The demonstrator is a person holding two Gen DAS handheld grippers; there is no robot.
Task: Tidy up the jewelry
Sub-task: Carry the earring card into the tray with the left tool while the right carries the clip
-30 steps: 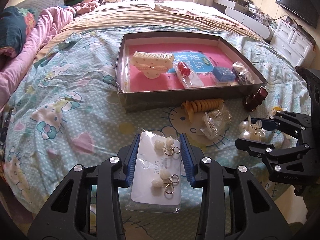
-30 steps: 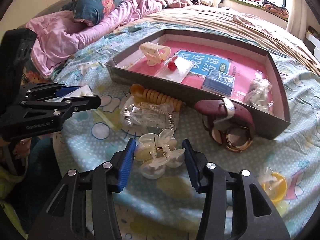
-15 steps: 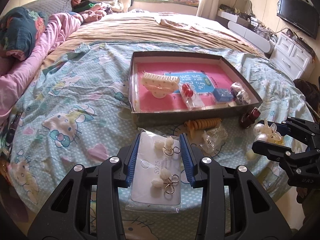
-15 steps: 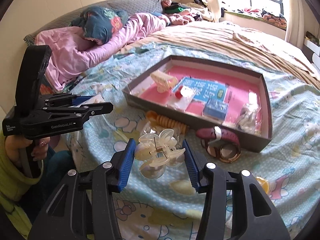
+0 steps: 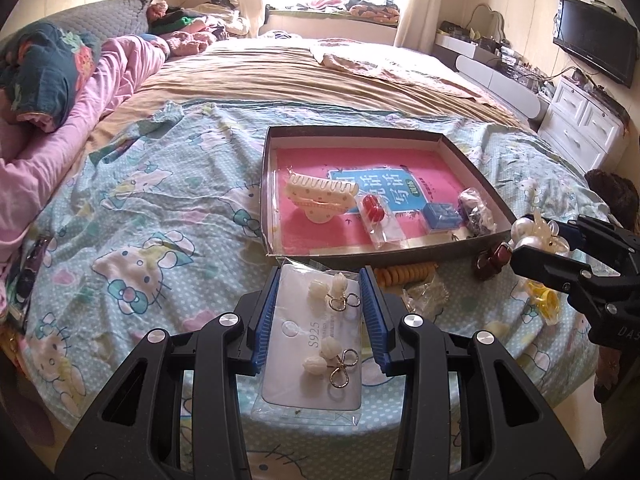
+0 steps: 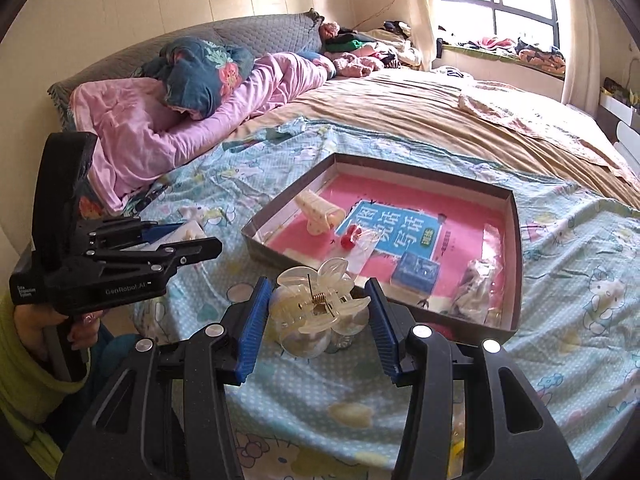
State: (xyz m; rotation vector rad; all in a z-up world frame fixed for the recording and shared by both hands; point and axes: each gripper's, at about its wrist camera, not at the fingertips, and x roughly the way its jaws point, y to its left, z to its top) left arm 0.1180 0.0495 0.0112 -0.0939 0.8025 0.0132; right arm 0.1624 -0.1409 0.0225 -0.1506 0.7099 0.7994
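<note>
1. Clear plastic earring card point(image 5: 316, 336) is clamped flat between the blue pads of the left gripper point(image 5: 320, 308), above the bedspread point(image 5: 132, 216) and just before the near wall of the box point(image 5: 472, 160). To place it well, carry it level over that wall. The gripper points forward and down.

2. Translucent hair claw point(image 6: 316, 308) is pinched in the right gripper point(image 6: 316, 320), hanging before the box point(image 6: 516, 248). Lower it gently on the free pink floor. The gripper tilts down; a hand point(image 6: 48, 320) holds the left one.

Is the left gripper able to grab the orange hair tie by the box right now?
Probably not yet. The left gripper is already shut on the earring card, so its jaws are full. The hair tie itself lies uncovered on the bed, just ahead.
</note>
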